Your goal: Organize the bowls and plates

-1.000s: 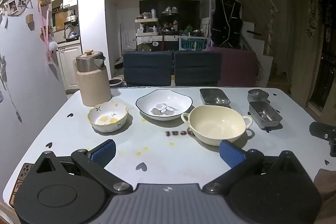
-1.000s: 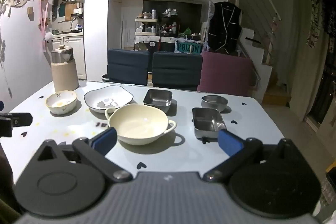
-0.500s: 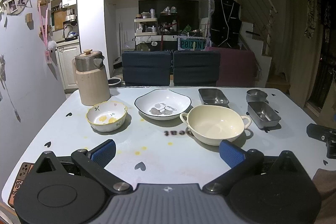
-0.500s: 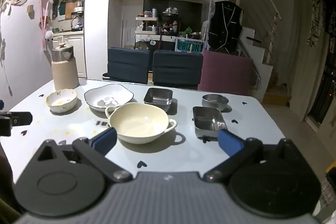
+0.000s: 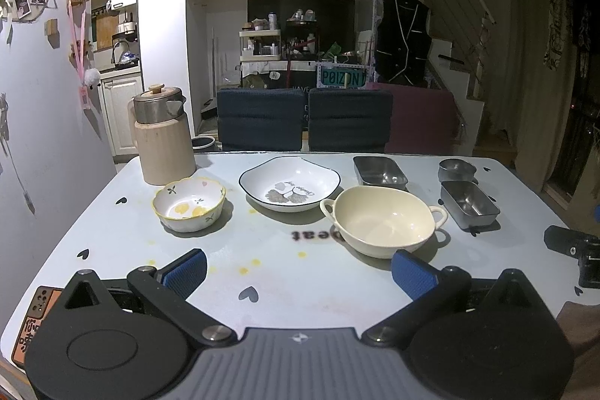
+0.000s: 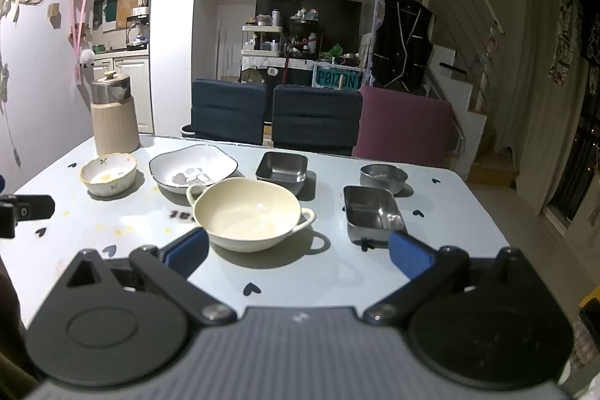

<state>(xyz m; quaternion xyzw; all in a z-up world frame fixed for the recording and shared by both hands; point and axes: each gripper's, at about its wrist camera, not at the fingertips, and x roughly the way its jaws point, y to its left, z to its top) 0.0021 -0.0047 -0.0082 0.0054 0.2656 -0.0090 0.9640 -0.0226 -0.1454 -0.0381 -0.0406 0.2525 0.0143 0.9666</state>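
On the pale table [image 5: 285, 272] stand a small flowered bowl [image 5: 189, 204], a white dark-rimmed plate [image 5: 289, 188], a cream two-handled bowl [image 5: 383, 220], two rectangular steel trays [image 5: 379, 170] [image 5: 469, 203] and a small round steel bowl [image 5: 456, 169]. The same dishes show in the right wrist view: flowered bowl [image 6: 108, 174], plate [image 6: 193, 167], cream bowl [image 6: 249, 212], trays [image 6: 283, 169] [image 6: 372, 210], round steel bowl [image 6: 383, 177]. My left gripper [image 5: 298, 272] is open and empty near the front edge. My right gripper [image 6: 298, 252] is open and empty, just in front of the cream bowl.
A tan jug with a steel lid [image 5: 162, 137] stands at the table's back left corner. Two dark chairs [image 5: 260, 120] and a maroon chair [image 5: 420, 120] line the far side. A phone [image 5: 33, 321] lies at the front left corner.
Both grippers have edged slightly forward and upward over the table. Nothing on the table has moved.
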